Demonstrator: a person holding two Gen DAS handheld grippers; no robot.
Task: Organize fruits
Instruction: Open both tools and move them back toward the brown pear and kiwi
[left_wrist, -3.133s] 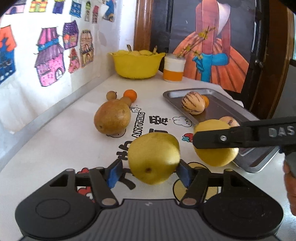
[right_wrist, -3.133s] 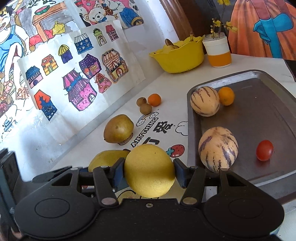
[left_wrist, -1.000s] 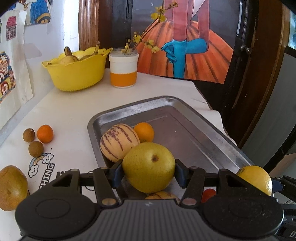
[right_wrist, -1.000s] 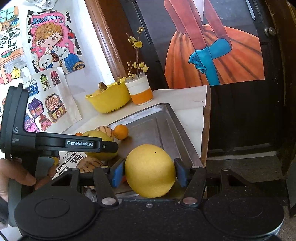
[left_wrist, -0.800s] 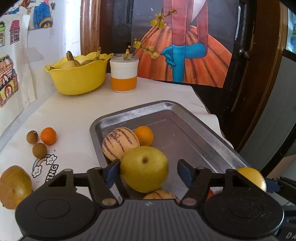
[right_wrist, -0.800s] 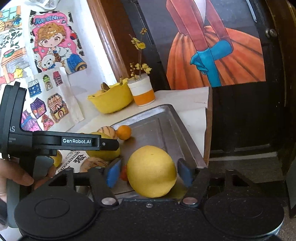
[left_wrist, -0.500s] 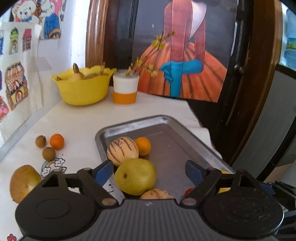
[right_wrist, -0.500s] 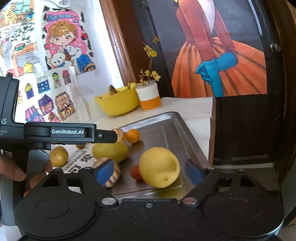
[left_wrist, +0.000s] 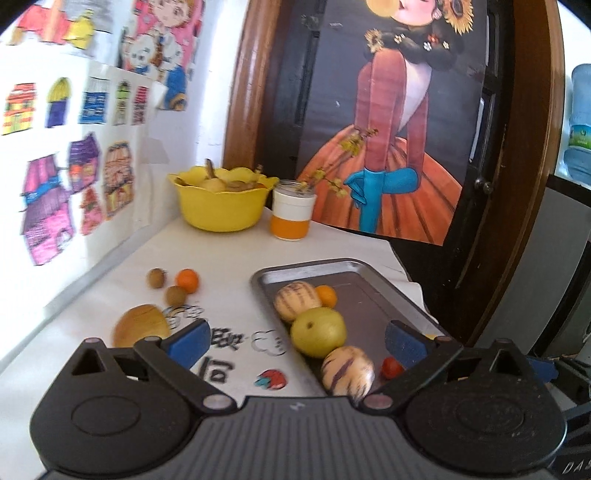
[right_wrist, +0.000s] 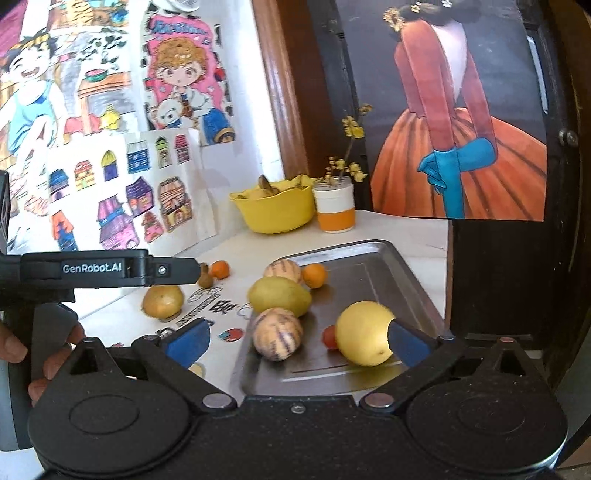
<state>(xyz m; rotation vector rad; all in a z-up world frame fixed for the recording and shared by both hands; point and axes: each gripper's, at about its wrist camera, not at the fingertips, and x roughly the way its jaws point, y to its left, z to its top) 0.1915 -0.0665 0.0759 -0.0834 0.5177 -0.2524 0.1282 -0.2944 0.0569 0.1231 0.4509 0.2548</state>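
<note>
A metal tray (left_wrist: 373, 291) (right_wrist: 373, 269) holds a yellow-green pear (left_wrist: 317, 332) (right_wrist: 279, 295), two striped melons (left_wrist: 298, 301) (left_wrist: 347, 371), a small orange (left_wrist: 327, 295), a cherry tomato (left_wrist: 391, 368) and a yellow lemon (right_wrist: 364, 332). My left gripper (left_wrist: 297, 343) is open and empty, raised above the tray's near left edge. My right gripper (right_wrist: 297, 341) is open and empty above the tray's near end, with the lemon lying by its right finger. On the table lie a brown pear (left_wrist: 142, 325), a small orange (left_wrist: 187, 280) and two small brown fruits (left_wrist: 156, 277).
A yellow bowl (left_wrist: 221, 206) of fruit and a white-and-orange cup (left_wrist: 293, 216) with flower twigs stand at the back. A wall with drawings runs along the left. The table's edge and a dark door frame are just right of the tray.
Both grippers opened and let go of their fruit: the pear and the lemon now lie in the tray. Both grippers have since pulled back and up from the tray.
</note>
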